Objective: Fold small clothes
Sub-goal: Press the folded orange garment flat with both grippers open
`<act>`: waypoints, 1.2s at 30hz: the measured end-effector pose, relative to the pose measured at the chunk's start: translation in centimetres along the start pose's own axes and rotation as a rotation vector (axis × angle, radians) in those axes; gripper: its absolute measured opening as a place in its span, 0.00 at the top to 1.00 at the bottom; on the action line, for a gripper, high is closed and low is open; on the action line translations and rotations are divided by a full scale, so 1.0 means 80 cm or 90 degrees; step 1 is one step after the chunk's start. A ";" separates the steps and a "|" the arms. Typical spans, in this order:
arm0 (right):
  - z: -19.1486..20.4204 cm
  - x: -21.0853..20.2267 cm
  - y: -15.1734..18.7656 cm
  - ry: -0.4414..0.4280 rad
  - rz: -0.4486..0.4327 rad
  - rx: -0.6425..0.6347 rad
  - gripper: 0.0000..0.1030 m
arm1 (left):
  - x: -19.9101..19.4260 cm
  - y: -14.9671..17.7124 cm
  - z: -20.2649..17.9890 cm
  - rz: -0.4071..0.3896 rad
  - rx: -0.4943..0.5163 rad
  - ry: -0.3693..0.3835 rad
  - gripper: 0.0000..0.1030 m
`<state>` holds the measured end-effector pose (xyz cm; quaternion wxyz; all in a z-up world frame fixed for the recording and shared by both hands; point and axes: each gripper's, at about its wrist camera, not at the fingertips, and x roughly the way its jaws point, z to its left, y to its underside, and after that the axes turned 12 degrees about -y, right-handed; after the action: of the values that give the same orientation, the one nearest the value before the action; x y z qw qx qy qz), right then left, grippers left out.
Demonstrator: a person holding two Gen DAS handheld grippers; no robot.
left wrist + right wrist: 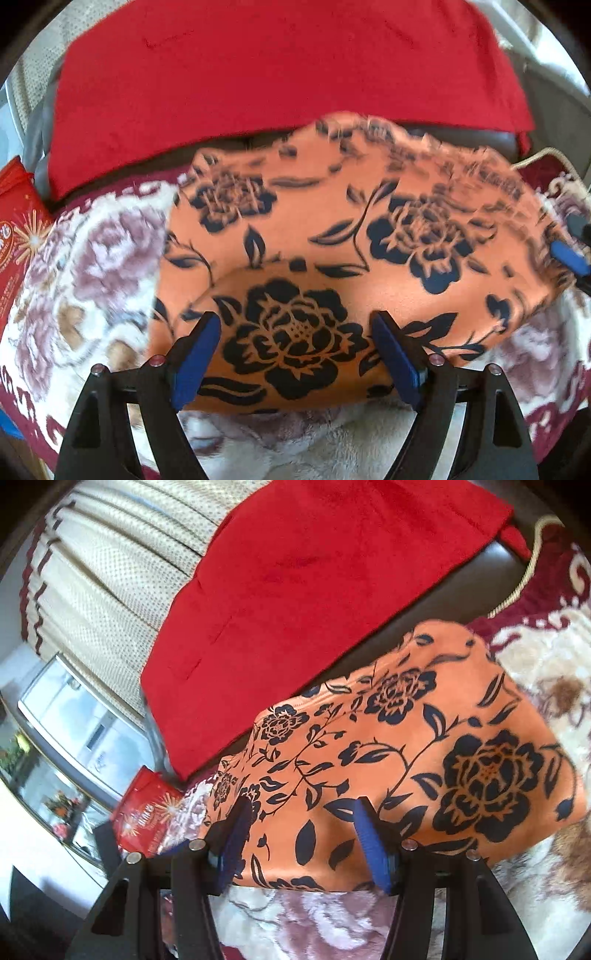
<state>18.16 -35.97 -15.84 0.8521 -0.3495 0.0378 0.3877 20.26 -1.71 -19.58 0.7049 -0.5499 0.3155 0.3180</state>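
An orange garment with black flower print (332, 236) lies on a floral fleece blanket (96, 258). Its near edge is folded up into a raised hump. My left gripper (295, 332) is open, its blue pads on either side of that hump; I cannot tell whether they touch the cloth. In the right wrist view the same orange garment (424, 746) lies ahead. My right gripper (303, 812) is open just over its near edge. The right gripper's blue fingertip (569, 254) shows at the right edge of the left wrist view.
A red cloth (280, 74) lies behind the garment over a dark surface (487, 565). A red printed packet (18, 236) lies at the left. Cream curtains (110, 576) and a window (74, 709) stand beyond.
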 end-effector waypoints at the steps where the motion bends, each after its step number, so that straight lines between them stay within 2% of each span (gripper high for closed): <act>1: -0.005 0.004 0.000 0.000 0.006 0.015 0.41 | 0.002 0.001 0.000 -0.005 -0.009 -0.007 0.10; 3: -0.014 0.010 0.001 0.001 0.020 0.041 0.41 | 0.008 0.000 0.001 0.000 -0.029 -0.037 0.00; 7: -0.029 0.020 0.003 0.005 0.036 0.079 0.41 | 0.017 0.002 0.009 0.012 -0.058 -0.014 0.00; 13: -0.009 0.009 -0.001 -0.051 0.004 0.043 0.41 | -0.009 -0.003 0.005 -0.008 -0.030 -0.036 0.00; 15: -0.011 0.017 0.002 -0.040 0.024 0.048 0.41 | -0.020 -0.004 0.004 -0.037 -0.025 -0.043 0.00; 18: -0.022 0.041 0.010 0.005 0.075 0.063 0.41 | -0.036 -0.009 0.005 -0.074 -0.028 -0.053 0.00; 21: -0.017 0.043 0.009 0.007 0.074 0.047 0.41 | -0.047 -0.013 0.006 -0.099 -0.028 -0.066 0.00; 24: -0.011 0.038 0.008 -0.010 0.058 0.044 0.41 | -0.054 -0.016 0.009 -0.112 -0.029 -0.071 0.00; 29: 0.013 0.036 0.009 -0.033 0.042 -0.006 0.41 | -0.060 -0.016 0.008 -0.121 -0.033 -0.069 0.00; 34: 0.020 0.046 0.014 -0.027 0.066 -0.020 0.41 | -0.060 -0.016 0.005 -0.120 -0.031 -0.067 0.00; 36: 0.022 0.054 0.016 -0.023 0.083 -0.024 0.46 | -0.057 -0.016 0.003 -0.115 -0.027 -0.068 0.00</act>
<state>19.93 -31.55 -16.73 0.8189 -0.3550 0.0375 0.4494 18.55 -2.20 -15.20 0.7346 -0.5735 0.2198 0.2884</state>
